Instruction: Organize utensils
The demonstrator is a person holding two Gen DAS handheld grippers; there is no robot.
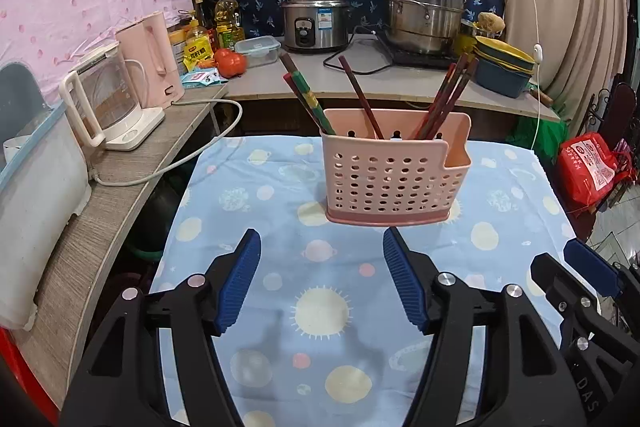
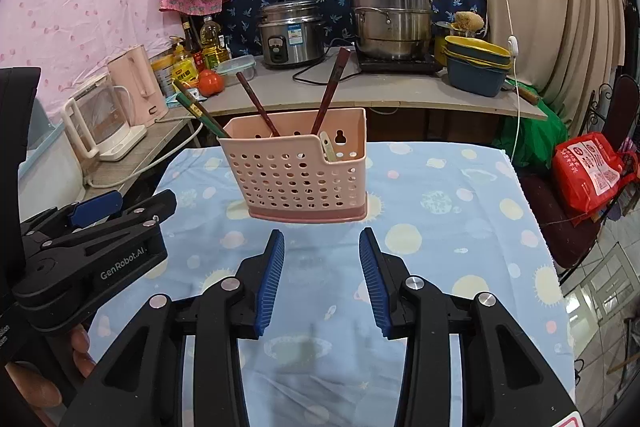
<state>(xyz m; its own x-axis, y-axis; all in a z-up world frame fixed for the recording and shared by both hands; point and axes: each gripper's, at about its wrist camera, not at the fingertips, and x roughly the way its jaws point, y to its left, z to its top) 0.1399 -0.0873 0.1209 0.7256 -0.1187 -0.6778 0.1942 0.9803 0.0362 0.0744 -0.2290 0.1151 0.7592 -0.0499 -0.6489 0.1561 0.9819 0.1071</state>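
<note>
A: So, where do your two tools stand right now?

B: Your left gripper (image 1: 320, 281) hangs above the light blue cloth printed with suns and planets (image 1: 280, 367), its blue ribbed pads spread wide with nothing between them. Your right gripper (image 2: 322, 281) sits just beside it, jaws parted somewhat less, and also empty.

A: And the thing you are sorting into?

B: You have the pink perforated plastic utensil holder (image 1: 390, 177) standing upright on the cloth, just ahead of both sets of fingertips and touching neither. From the left wrist it sits slightly right of centre; from the right wrist, slightly left.

A: What is inside it?

B: You can see the dark red and green wooden chopsticks (image 1: 362, 97) leaning out of the taller back compartment, some fanned to the left, one near the middle, a bunch to the right. From the right wrist, a pale utensil handle (image 2: 327, 145) pokes up in the lower side pocket; what kind it is, you cannot tell.

A: And around you?

B: Beyond the cloth, a counter carries a steel rice cooker (image 1: 315, 17), a stacked steel steamer pot (image 1: 424, 9) and a glass electric kettle on a white base (image 1: 106, 103).
</note>
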